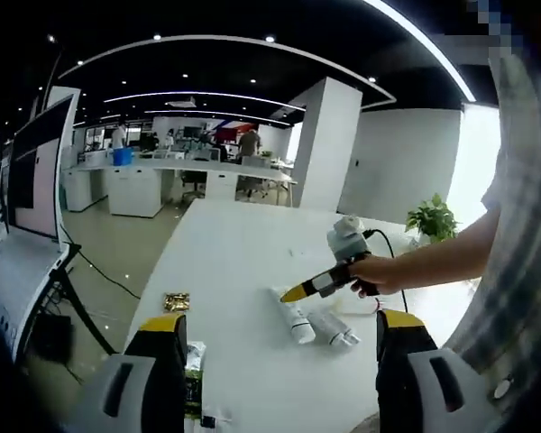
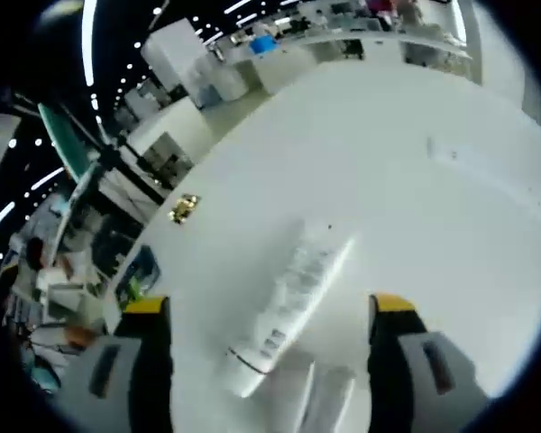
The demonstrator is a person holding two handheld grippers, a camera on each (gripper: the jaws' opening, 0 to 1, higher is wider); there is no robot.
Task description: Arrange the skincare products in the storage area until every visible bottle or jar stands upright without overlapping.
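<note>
The right tongs [image 2: 269, 361] stood wide over two white tubes [image 2: 288, 302] lying flat on the counter [image 2: 406, 207], just ahead between the jaws. Light, soft-walled and probably slick — best gripped near the cap. The left tongs [image 1: 279, 361] hung wide too, well back. A gold wrapper [image 2: 184, 208] lay off left — nothing blocked.

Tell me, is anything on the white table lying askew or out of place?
Yes. Two white tubes lie flat on the white table, side by side, instead of standing upright. A small gold packet sits alone near the table edge. The right tool hovers above the tubes, open.
</note>
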